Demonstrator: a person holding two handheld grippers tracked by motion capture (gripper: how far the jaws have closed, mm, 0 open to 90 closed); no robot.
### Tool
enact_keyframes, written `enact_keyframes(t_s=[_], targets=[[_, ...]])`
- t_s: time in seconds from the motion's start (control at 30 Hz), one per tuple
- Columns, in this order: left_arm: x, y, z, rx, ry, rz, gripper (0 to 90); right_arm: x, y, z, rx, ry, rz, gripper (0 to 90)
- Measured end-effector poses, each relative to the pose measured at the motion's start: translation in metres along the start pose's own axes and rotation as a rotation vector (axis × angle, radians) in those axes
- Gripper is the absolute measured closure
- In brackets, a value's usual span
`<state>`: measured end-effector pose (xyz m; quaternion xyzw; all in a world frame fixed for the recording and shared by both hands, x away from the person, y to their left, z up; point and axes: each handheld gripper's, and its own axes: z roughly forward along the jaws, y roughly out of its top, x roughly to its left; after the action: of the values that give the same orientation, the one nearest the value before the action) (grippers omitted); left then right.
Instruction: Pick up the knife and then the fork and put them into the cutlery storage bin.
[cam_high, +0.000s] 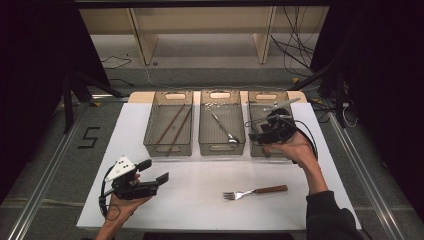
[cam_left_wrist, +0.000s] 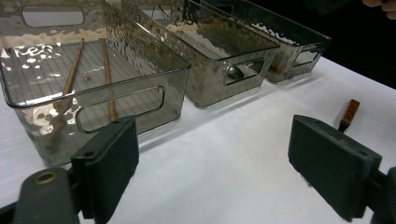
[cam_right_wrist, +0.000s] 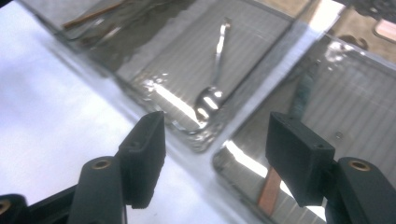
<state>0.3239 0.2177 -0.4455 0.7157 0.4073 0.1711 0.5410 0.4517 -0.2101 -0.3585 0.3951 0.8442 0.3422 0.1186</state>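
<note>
We take this for a lab or recording studio rather than a home; black curtains (cam_high: 35, 60) close both sides, loose cables (cam_high: 295, 45) trail over the grey floor, and metal rails (cam_high: 45, 185) flank the white table (cam_high: 200, 200); a taped "5" (cam_high: 88, 137) marks the floor, and bare wooden shelving (cam_high: 200, 30) stands behind

fork (cam_high: 255, 191) before three bins (cam_high: 222, 128) (spoon (cam_high: 223, 128) mid)
</note>
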Motion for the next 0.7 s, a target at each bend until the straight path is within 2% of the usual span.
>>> enact_keyframes(t_s=[0.17,0.2,0.3,0.63,0.7], targets=[[0.000,0.000,0.000,-0.001,0.000,0.001,15.7,0.012,-0.003,-0.005,0.008,0.027,-0.042,35.2],[0.000,0.000,0.000,0.000,0.000,0.000,15.7,0.017,-0.005,-0.007,0.008,0.033,-0.070,34.4],[0.000,0.000,0.000,0.000,0.000,0.000,15.7,0.023,-0.009,-0.008,0.016,0.043,-0.098,33.2],[0.000,0.000,0.000,0.002,0.000,0.007,15.7,0.033,-0.025,-0.007,0.053,0.056,-0.132,30.9],[0.000,0.000,0.000,0.002,-0.001,0.006,15.7,0.035,-0.030,-0.006,0.065,0.053,-0.155,30.7]])
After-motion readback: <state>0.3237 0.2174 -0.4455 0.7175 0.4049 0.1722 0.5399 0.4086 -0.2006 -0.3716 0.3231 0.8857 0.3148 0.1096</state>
